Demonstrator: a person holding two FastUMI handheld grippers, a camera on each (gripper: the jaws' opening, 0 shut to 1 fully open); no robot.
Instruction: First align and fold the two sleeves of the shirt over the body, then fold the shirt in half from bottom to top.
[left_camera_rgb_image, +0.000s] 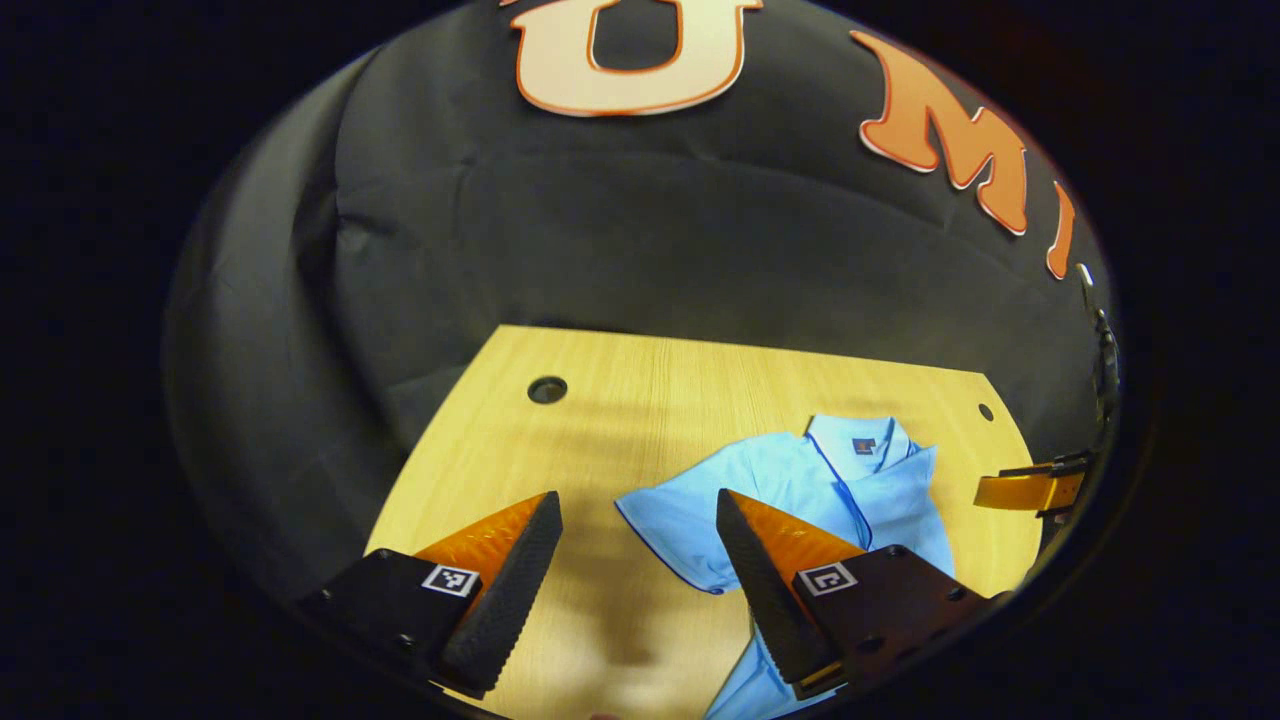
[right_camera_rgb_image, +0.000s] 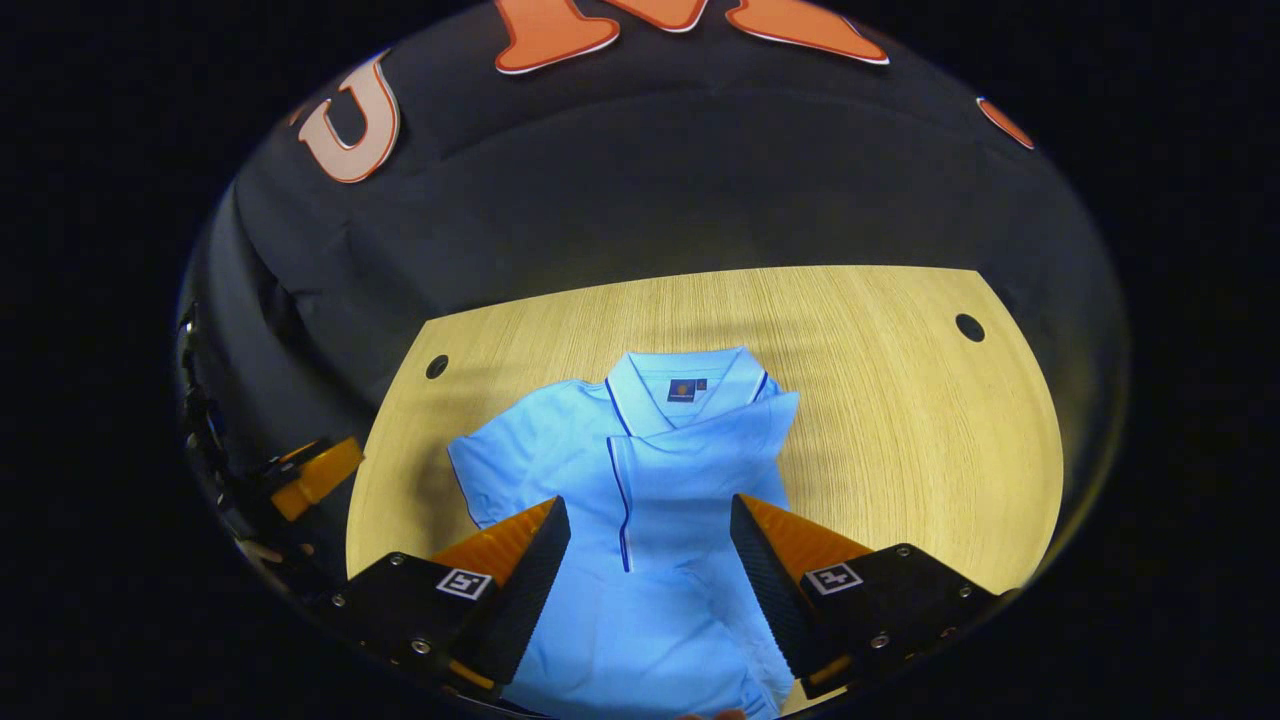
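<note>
A light blue polo shirt with dark blue piping lies face up on the wooden table, collar toward the back wall. The sleeve on the right side in the right gripper view is folded across the chest. The other sleeve lies spread out flat. My right gripper hovers open over the shirt's lower body. My left gripper is open above bare table beside the spread sleeve of the shirt. Each view catches the other gripper at its edge: the right gripper and the left gripper.
The table has round holes near its back corners, a hole and a hole. Black cloth walls close behind the table's far edge. Bare wood lies left of the shirt in the left gripper view and right of it in the right gripper view.
</note>
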